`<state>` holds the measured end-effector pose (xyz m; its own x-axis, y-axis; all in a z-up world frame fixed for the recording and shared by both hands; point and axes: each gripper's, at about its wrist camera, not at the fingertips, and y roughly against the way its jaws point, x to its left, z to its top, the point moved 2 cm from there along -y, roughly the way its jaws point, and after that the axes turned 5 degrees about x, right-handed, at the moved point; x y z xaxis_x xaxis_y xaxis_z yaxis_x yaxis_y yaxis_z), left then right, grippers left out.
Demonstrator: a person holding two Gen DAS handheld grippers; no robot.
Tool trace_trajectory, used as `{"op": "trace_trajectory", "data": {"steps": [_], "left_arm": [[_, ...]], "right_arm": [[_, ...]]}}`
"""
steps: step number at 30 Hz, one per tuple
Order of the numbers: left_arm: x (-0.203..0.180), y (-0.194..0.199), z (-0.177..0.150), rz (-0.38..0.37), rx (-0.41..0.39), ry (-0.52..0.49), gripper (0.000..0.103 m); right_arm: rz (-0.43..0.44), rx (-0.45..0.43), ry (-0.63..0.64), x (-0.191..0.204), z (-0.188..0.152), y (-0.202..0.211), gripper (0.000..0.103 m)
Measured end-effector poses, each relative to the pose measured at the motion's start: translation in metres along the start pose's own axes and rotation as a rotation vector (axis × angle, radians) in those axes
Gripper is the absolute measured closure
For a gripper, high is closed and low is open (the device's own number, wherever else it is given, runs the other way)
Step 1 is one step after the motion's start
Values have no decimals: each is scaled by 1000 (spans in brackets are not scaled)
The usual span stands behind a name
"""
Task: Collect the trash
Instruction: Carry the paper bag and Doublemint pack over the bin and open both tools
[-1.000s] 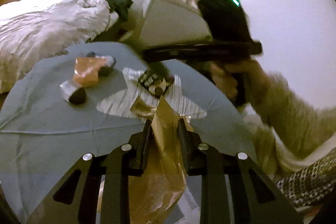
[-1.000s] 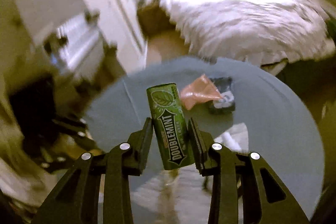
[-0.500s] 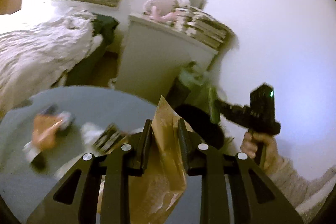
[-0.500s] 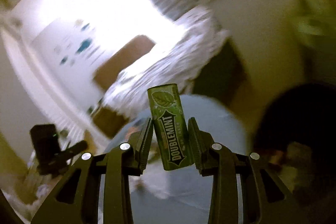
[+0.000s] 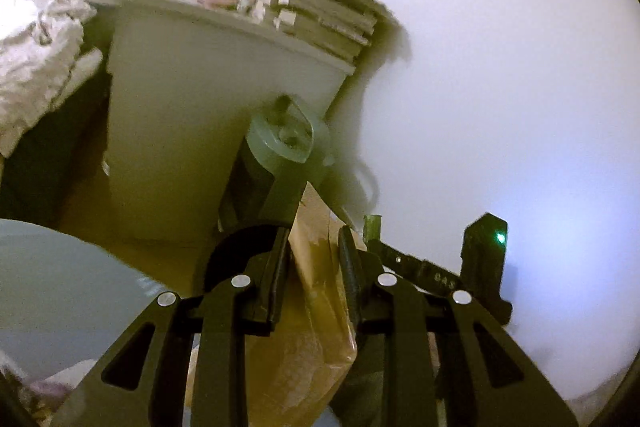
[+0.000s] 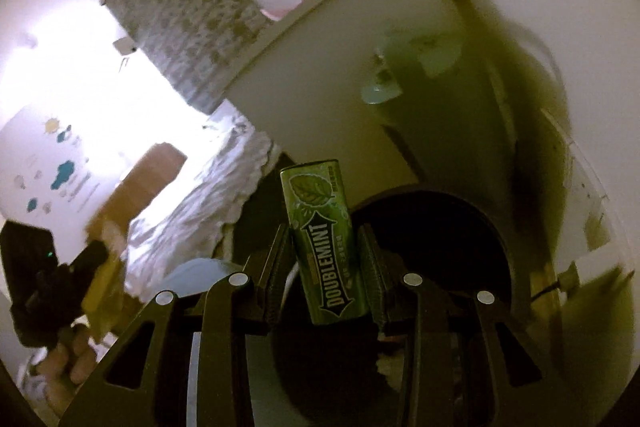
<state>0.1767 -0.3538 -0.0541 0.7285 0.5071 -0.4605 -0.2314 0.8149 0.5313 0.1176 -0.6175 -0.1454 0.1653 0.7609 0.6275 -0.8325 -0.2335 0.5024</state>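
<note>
Gum pack [image 6: 325, 247]: upright, long axis along the right gripper [image 6: 324, 259] fingers, clamped.
Wrapper [image 5: 316, 267]: pinched in left gripper [image 5: 314, 267], lower end crumpled.
Bin [image 6: 460, 227]: dark, blurred.

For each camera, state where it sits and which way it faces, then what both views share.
Left wrist: on the left gripper, facing the white dresser and wall; its fingers clamp a tan wrapper; the right gripper shows.
Right wrist: on the right gripper, rolled, facing the black bin; its fingers clamp a Doublemint pack; a hand with the other gripper shows.
Shared: dresser, stacked books, bin, bedding.
</note>
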Motion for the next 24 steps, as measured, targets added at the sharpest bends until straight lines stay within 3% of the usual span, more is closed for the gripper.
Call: {"op": "trace_trajectory", "data": {"steps": [7, 21, 23, 24], "left_arm": [[5, -49, 2, 2, 58, 22, 78], [6, -81, 1, -15, 107, 42, 77], [1, -84, 1, -19, 134, 34, 75], [-1, -85, 2, -7, 146, 27, 66]], "right_arm": [[-35, -15, -12, -19, 1, -5, 68], [-26, 8, 0, -14, -6, -5, 71], [-26, 4, -8, -15, -6, -5, 71], [-28, 7, -13, -17, -6, -5, 71]]}}
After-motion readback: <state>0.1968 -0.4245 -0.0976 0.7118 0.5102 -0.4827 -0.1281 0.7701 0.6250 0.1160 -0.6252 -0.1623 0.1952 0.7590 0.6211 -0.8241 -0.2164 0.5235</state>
